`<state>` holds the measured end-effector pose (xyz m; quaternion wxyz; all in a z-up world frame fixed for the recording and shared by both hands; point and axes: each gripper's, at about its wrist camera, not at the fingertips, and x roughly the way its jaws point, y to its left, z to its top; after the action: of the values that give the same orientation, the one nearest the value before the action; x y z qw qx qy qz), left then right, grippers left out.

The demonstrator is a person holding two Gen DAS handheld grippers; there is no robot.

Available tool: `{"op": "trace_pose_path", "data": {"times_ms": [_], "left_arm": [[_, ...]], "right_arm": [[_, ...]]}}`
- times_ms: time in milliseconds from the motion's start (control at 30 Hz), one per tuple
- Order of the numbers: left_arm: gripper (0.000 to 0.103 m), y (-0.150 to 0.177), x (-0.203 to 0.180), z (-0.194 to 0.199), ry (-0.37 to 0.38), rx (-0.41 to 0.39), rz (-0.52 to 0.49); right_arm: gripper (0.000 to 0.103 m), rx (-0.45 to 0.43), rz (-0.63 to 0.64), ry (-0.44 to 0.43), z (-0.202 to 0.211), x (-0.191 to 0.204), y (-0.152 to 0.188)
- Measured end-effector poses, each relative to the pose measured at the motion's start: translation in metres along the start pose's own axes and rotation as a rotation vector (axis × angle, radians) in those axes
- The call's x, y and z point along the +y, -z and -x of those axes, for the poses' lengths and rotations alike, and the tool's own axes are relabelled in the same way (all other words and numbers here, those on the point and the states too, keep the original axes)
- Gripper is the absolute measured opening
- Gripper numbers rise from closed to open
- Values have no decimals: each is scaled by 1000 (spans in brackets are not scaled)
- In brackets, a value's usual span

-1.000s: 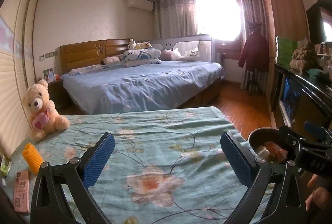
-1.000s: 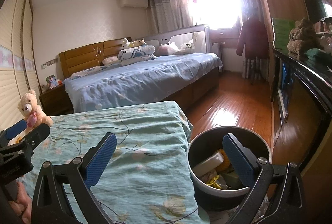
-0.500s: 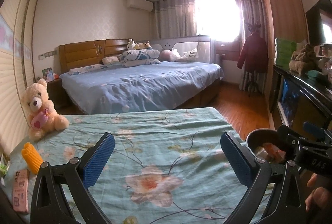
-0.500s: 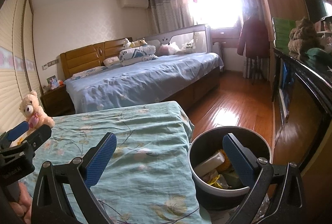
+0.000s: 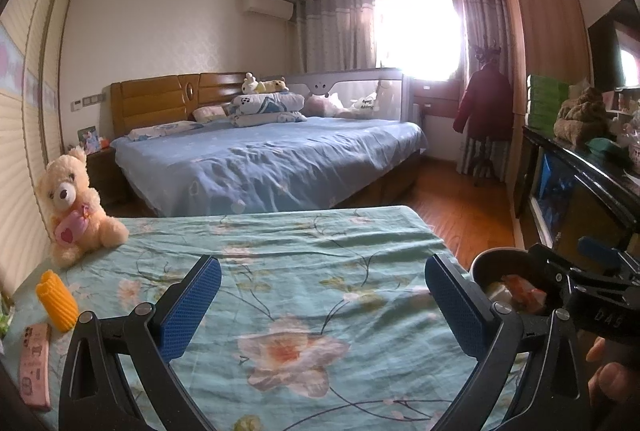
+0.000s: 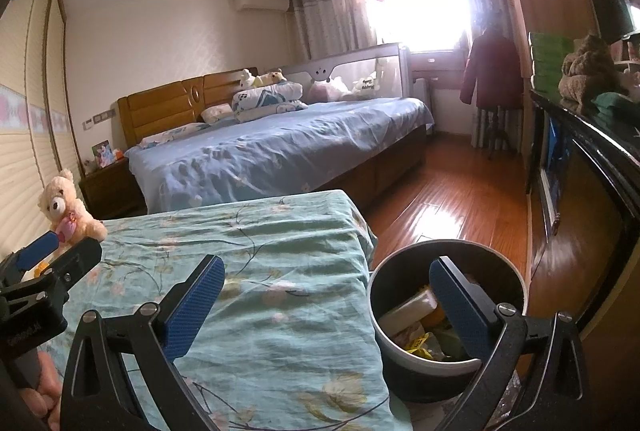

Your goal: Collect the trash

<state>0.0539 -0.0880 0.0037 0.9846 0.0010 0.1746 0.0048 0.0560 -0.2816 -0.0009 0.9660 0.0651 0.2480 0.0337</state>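
Observation:
A round dark bin (image 6: 448, 315) holding wrappers and other trash stands on the floor at the right edge of the floral bed (image 6: 256, 271). My right gripper (image 6: 326, 305) is open and empty, its right finger over the bin. My left gripper (image 5: 324, 305) is open and empty above the floral sheet (image 5: 288, 271). The bin also shows in the left wrist view (image 5: 508, 283), partly hidden by the right gripper. A yellow ridged object (image 5: 58, 301) and a pink flat pack (image 5: 35, 367) lie at the bed's left edge.
A cream teddy bear (image 5: 74, 207) sits at the bed's far left by the wall. A large blue bed (image 5: 272, 159) stands beyond. A dark cabinet (image 6: 584, 191) lines the right side, with wooden floor (image 6: 460, 199) between.
Both views have shifted only slightly; the grippers stay open and empty, and nothing on the bed or in the bin has moved.

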Motion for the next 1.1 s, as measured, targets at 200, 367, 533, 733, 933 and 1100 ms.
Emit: {"op": "trace_pose_path", "data": {"times_ms": [200,367,533,733,933,1100], "left_arm": [[102,0,1,0,2,2,0],[102,-1,1,0,5,1,2],[102,-1,1,0,6,1,2],[102,0,1,0,9,2,5],[102,1,1,0,14,1,8],[102,2,2,1,17,6,11]], "right_arm": [[103,1,1,-3,-1,0,0],[103,1,1,-1,-1,1,0],[103,1,3,0,-1,1,0],[103,1,1,-4,-2,2,-1],[103,0,1,-4,-1,1,0],[103,1,2,-4,-2,2,0]]}}
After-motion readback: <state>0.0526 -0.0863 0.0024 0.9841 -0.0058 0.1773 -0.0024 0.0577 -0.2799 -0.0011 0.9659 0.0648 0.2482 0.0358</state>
